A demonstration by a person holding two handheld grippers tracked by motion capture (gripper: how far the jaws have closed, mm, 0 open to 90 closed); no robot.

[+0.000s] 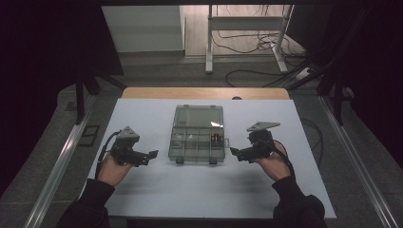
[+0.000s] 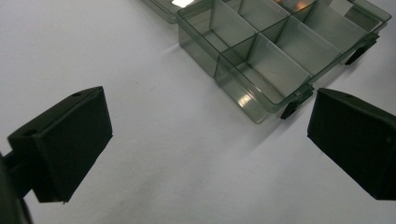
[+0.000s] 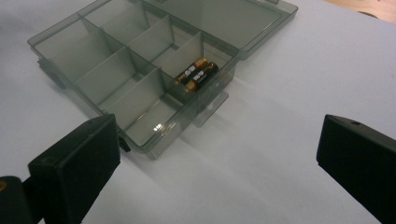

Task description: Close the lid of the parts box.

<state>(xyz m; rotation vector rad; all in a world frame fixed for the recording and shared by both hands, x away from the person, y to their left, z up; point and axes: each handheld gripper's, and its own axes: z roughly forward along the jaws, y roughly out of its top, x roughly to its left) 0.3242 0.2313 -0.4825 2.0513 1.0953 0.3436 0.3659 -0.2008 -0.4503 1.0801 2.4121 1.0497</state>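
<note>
We hold the left claw (image 1: 153,154) and right claw (image 1: 234,151) wide open and empty, flanking the open organizer box (image 1: 197,140) mid-counter. Two batteries (image 3: 196,74) already lie in one compartment; closing the lid (image 1: 198,115) seems left.

2 batteries (image 3: 196,74) in box (image 1: 177,142) — right end

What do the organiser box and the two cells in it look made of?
Organiser box: likely hard plastic, smoky see-through, glossy; the white table shows through its walls and light glints on them. Batteries: probably metal cans in shiny black-and-gold wrap, judging by the sheen.
</note>
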